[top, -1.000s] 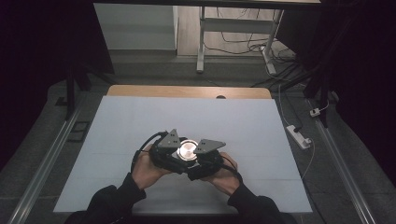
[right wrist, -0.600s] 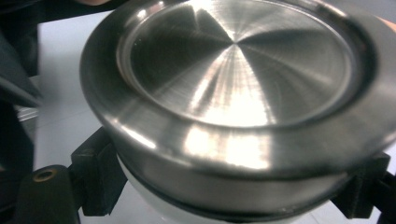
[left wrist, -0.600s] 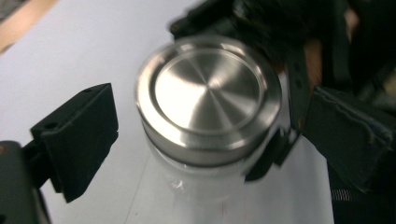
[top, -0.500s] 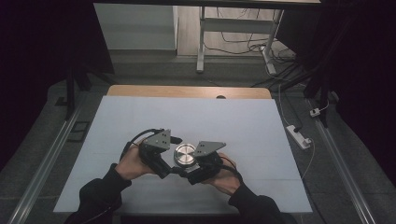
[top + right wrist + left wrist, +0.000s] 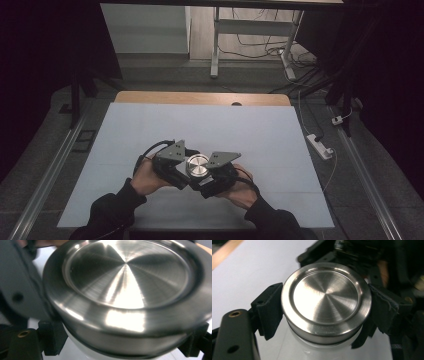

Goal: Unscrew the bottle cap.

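Note:
A white bottle with a brushed steel lid (image 5: 198,165) stands on the white table cover (image 5: 210,125), near its front edge. My left gripper (image 5: 325,312) grips the lid (image 5: 325,300) from both sides, its pads (image 5: 269,311) pressed on the rim; the jaws have just been closing onto it. My right gripper (image 5: 122,343) is shut on the white body just under the lid (image 5: 125,280), with one pad (image 5: 52,340) showing below the rim. In the high view the left gripper (image 5: 190,169) and the right gripper (image 5: 205,176) meet at the bottle, a hand behind each.
A wooden table edge (image 5: 200,98) runs along the far side. To the right, a white power strip (image 5: 320,146) and cables lie on the floor. Metal rails (image 5: 50,175) flank the table. A desk frame (image 5: 216,45) stands at the back.
Half a second ago the left gripper had drawn off to the left, away from the lid. It has come back and closed on the lid. The right gripper kept still.

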The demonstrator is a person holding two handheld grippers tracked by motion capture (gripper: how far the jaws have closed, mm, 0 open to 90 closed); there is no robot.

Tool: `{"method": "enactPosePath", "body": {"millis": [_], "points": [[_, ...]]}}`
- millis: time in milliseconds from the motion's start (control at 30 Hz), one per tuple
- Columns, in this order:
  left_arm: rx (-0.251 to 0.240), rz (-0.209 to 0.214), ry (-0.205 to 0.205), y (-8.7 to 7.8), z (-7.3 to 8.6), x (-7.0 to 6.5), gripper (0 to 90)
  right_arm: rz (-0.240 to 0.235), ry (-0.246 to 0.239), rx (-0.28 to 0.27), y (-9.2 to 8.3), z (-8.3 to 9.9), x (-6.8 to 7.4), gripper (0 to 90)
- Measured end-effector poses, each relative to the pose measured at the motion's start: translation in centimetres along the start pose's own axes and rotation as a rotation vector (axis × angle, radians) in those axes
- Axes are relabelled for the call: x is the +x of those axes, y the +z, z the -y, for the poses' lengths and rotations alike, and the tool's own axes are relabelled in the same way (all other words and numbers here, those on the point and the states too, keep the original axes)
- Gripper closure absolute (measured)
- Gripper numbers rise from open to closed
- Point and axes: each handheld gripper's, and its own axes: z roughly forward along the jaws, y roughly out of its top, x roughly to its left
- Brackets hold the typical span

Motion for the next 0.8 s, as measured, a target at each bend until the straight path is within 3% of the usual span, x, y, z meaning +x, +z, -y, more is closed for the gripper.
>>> {"method": "enactPosePath", "body": {"millis": [133,200,267,333,367,400,467,500,567,600,700,800], "points": [[-0.002,-0.145,-0.095,1.1,-0.6,-1.1,19.0,0.069,0.060,0.001,0.0,0.2,-0.6,14.9],[-0.002,-0.179,-0.114,1.4,-0.9,-1.4,18.7,0.093,0.071,-0.005,-0.1,0.3,-0.7,14.9],[-0.025,-0.130,-0.125,1.2,-1.1,-1.2,13.8,0.104,0.073,-0.011,-0.1,0.2,-0.7,14.9],[-0.050,-0.055,-0.133,0.5,-1.1,-0.6,7.1,0.095,0.067,-0.020,-0.2,0.1,-0.6,14.9],[-0.061,-0.032,-0.121,0.0,-1.1,-0.3,6.1,0.090,0.064,-0.021,-0.3,0.1,-0.5,14.9],[-0.061,0.002,-0.105,-0.4,-1.0,0.0,6.2,0.084,0.058,-0.023,-0.4,0.0,-0.5,14.8],[-0.050,0.021,-0.065,-1.4,-0.8,0.5,4.8,0.059,0.047,-0.026,-0.5,0.0,-0.5,14.8],[-0.039,0.052,-0.036,-1.7,-0.7,0.7,5.6,0.050,0.041,-0.024,-0.5,0.0,-0.4,14.9],[-0.029,0.075,0.009,-2.2,-0.3,0.9,4.3,0.008,0.028,-0.018,-0.5,0.0,-0.4,14.9],[-0.030,0.112,0.032,-2.3,-0.1,1.0,5.9,-0.012,0.024,-0.021,-0.4,0.0,-0.3,14.8],[-0.019,0.158,0.075,-2.1,0.3,0.9,7.2,-0.057,0.000,-0.017,-0.2,0.0,0.1,14.8],[0.023,0.142,0.094,-1.3,0.3,0.6,9.8,-0.084,-0.018,-0.008,0.1,-0.1,0.6,14.8]]}}
